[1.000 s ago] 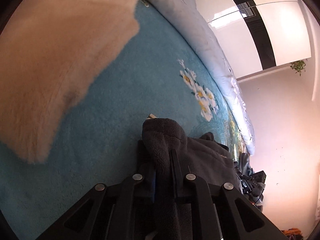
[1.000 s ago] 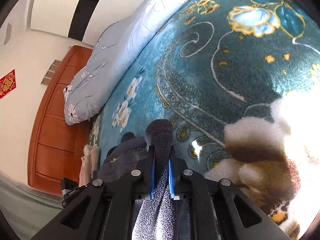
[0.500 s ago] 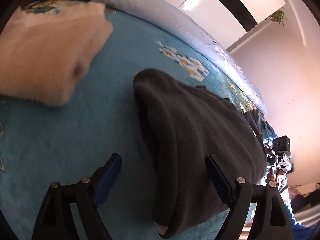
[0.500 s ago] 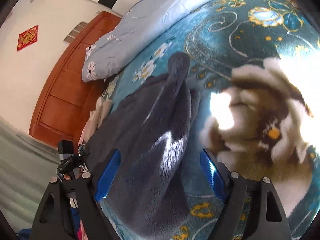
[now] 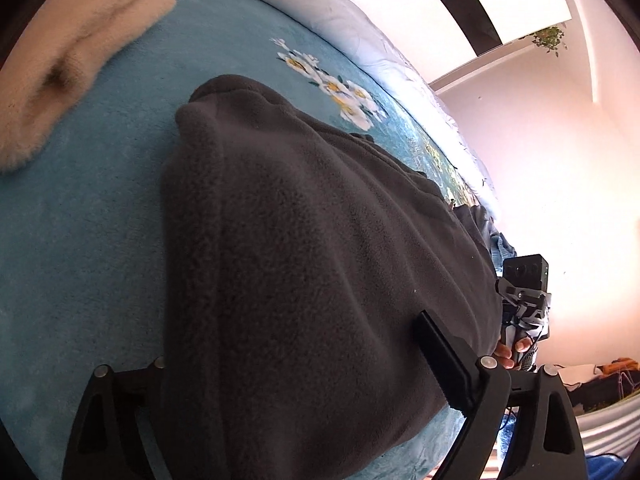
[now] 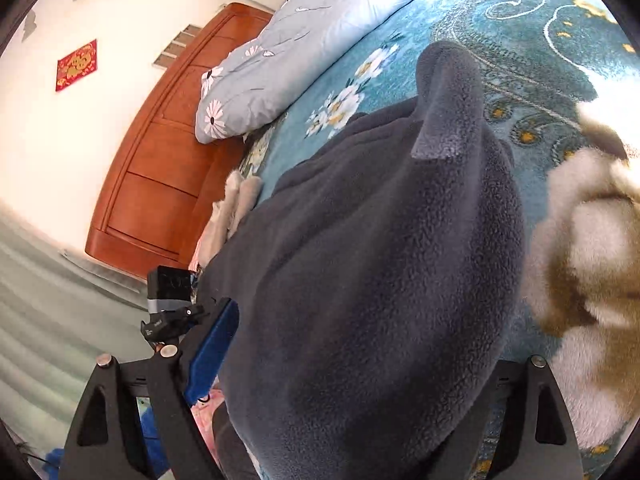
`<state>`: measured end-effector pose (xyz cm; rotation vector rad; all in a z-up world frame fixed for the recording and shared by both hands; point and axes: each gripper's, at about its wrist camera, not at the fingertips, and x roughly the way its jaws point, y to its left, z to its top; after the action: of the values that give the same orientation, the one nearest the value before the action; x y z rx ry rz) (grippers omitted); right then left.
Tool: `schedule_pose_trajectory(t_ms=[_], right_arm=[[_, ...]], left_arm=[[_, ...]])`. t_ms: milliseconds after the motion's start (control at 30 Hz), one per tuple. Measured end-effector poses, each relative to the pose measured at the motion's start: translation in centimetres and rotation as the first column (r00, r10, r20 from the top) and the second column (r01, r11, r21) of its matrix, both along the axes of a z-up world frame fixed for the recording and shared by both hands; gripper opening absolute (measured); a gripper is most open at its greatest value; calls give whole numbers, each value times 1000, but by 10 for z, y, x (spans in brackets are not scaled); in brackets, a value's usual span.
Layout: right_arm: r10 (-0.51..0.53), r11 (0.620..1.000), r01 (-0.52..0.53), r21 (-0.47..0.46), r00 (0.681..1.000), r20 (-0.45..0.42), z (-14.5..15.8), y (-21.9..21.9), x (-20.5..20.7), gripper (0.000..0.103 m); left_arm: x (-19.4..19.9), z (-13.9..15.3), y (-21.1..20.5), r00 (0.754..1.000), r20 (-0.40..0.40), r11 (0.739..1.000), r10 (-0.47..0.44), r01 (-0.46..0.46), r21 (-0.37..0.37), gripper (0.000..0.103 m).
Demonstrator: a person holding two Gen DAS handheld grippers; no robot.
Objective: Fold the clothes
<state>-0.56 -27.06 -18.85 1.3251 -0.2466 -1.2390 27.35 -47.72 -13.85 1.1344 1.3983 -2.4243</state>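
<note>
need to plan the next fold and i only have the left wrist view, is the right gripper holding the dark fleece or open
Observer: The right gripper is open, its jaws spread wide with the dark fleece lying between them.
Operator: anything close on its far side
Observer: A fluffy brown and white garment lies on the teal blanket, right beside the fleece.
Operator: what's beyond the fleece there
Observer: A wooden headboard with a pale floral pillow against it.
</note>
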Motion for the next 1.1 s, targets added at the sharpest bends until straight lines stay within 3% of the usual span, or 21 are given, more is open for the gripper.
schedule_pose_trajectory(t_ms=[67, 100, 167, 233, 367, 500, 633, 767, 933, 1100], right_arm=[[-16, 1000, 16, 13, 1000, -5, 1, 1, 1, 83], [-26, 999, 26, 24, 1000, -3, 1, 2, 2, 76], [-45, 998, 45, 46, 999, 1, 2, 4, 2, 65], [-61, 996, 61, 63, 998, 2, 3, 6, 2, 58], [-81, 995, 81, 62, 997, 0, 9, 9, 5, 53], [-85, 996, 84, 26, 996, 6, 25, 13, 9, 49], [-47, 999, 46, -12, 998, -44, 53, 10, 21, 48], [-9, 999, 6, -43, 997, -77, 81, 4, 34, 48], [27, 996, -36, -76, 993, -118, 112, -16, 54, 47], [80, 985, -101, -138, 985, -153, 144, -66, 78, 46]], left_arm=[[-2, -1, -2, 1000, 0, 1000, 21, -21, 15, 92], [-2, -1, -2, 999, 7, 999, 33, -33, 16, 91], [-3, 1, -1, 999, 26, 999, 47, -47, -8, 77], [-5, 5, 3, 997, 50, 997, 54, -51, -51, 68], [0, 15, 8, 995, 53, 993, 90, -86, -77, 50], [7, 38, 17, 995, 22, 983, 100, -95, -156, 45], [12, 62, 26, 997, -10, 973, 75, -76, -217, 42], [26, 88, 25, 995, -87, 966, 56, -76, -246, 41], [49, 119, 3, 986, -161, 958, 40, -83, -275, 41], [84, 149, -44, 980, -188, 941, 68, -125, -314, 41]])
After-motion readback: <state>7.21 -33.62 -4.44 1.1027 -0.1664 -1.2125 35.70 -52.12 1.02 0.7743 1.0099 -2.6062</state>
